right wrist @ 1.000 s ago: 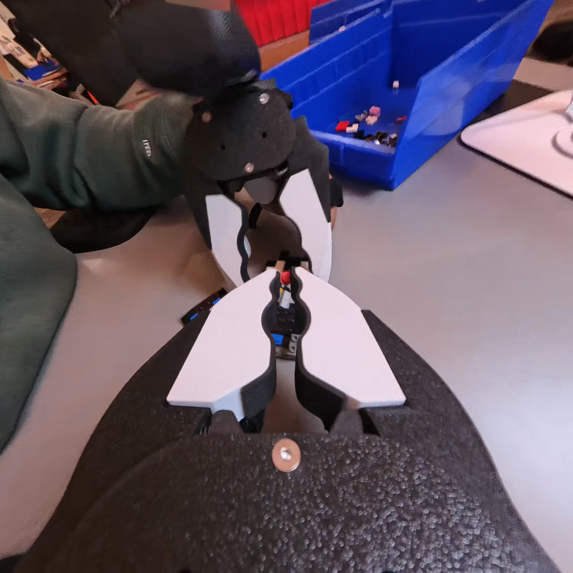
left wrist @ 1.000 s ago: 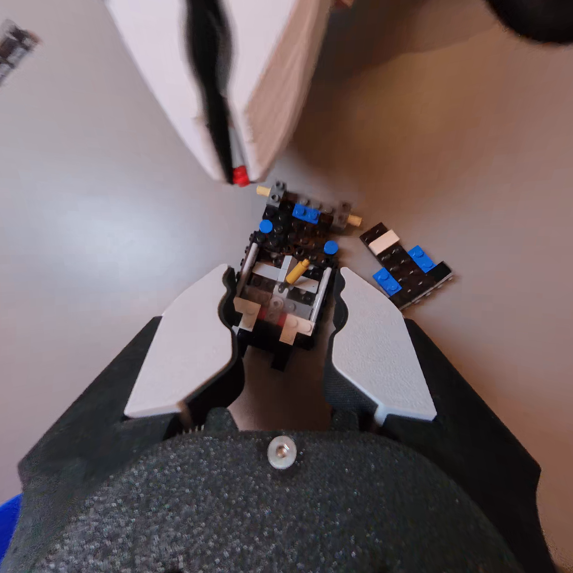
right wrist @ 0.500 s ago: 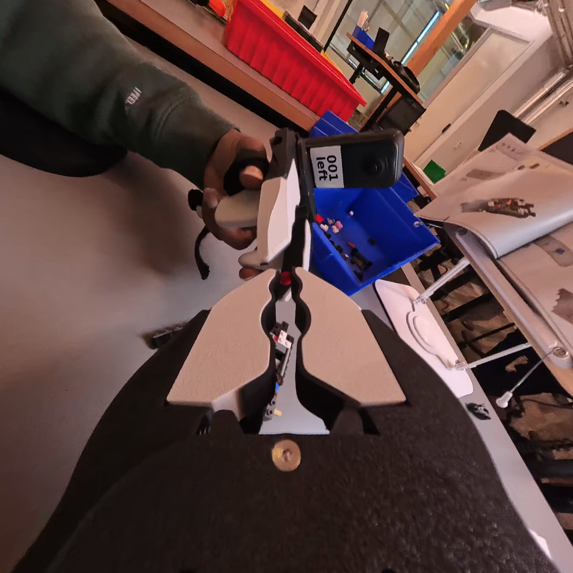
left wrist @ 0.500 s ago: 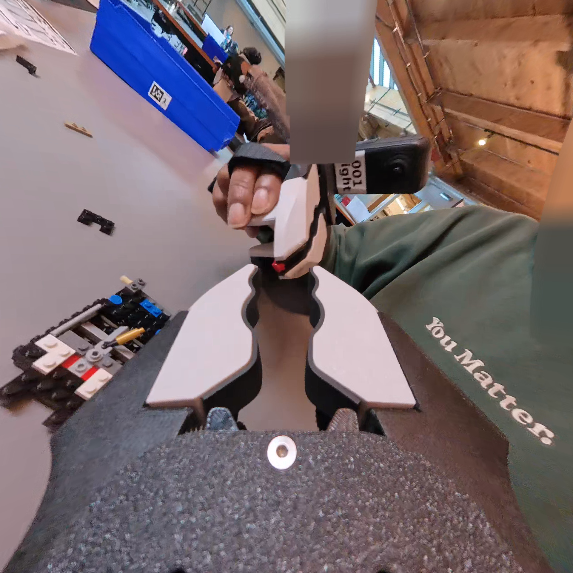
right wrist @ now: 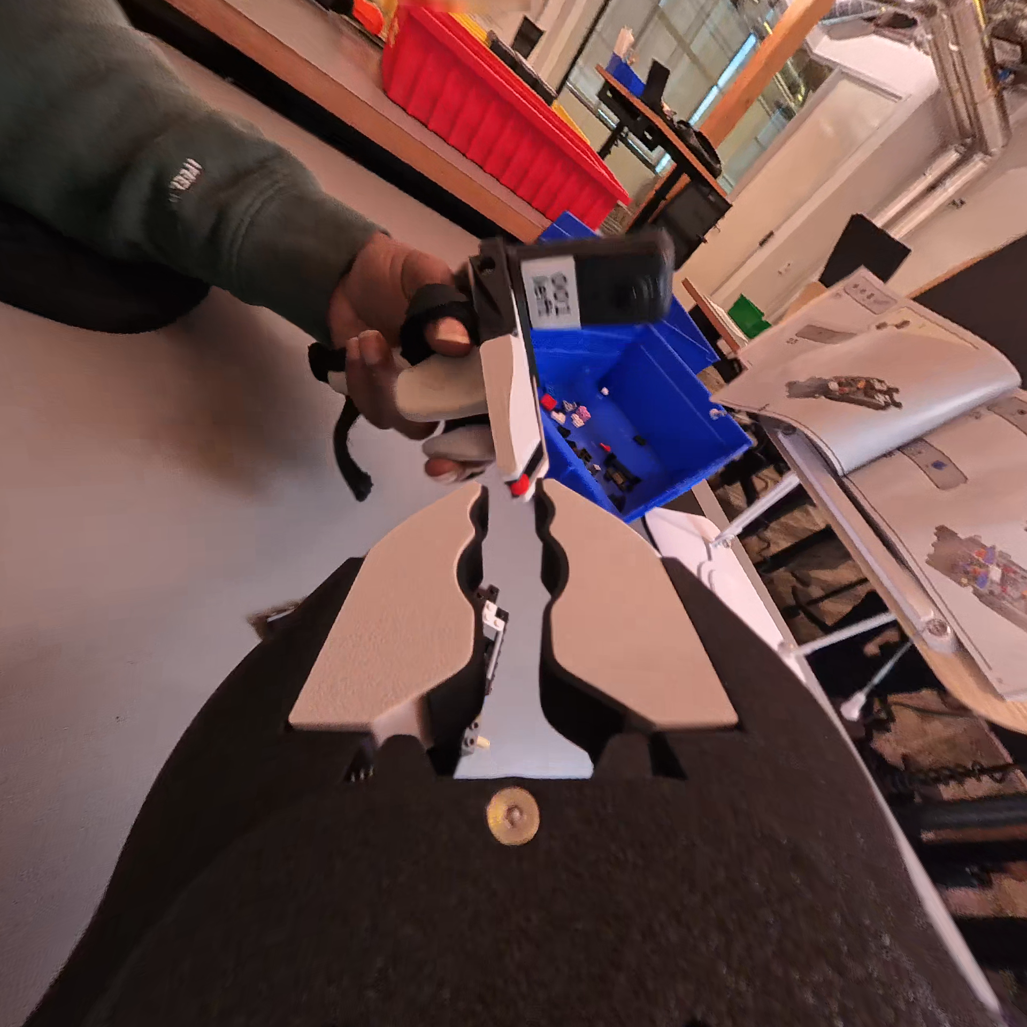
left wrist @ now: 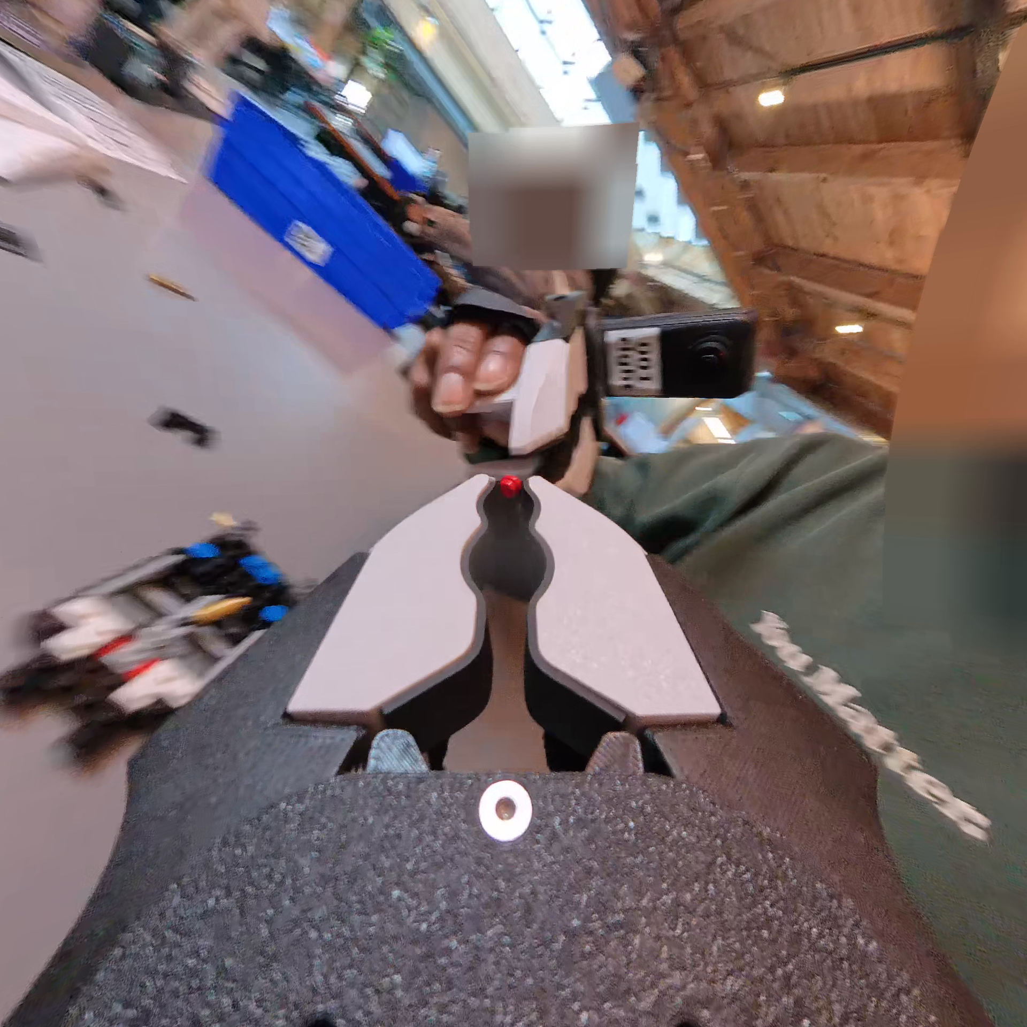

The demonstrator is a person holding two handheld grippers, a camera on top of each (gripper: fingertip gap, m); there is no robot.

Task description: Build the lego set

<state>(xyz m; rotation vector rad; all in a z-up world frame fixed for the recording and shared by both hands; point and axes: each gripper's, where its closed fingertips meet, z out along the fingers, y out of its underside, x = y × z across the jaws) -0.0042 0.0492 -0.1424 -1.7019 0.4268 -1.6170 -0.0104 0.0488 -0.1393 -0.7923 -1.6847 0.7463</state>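
Red stud [left wrist: 510,485] pinched in left hand-held gripper [left wrist: 509,482] (tips closed).

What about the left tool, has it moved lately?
Yes: the left tool rose off the brick model, which now lies at its lower left.

Setting: open workshop or maker lab. Evidence: grey worktable [right wrist: 111,556] with a blue plastic parts bin [right wrist: 656,400] of small loose bricks at centre frame; red ribbed plastic bin [right wrist: 489,116] on a wood-edged bench, upper centre; open instruction booklet [right wrist: 889,400] on a stand, right edge; glass partitions upper right. Left wrist view: exposed timber ceiling [left wrist: 806,166], upper right.
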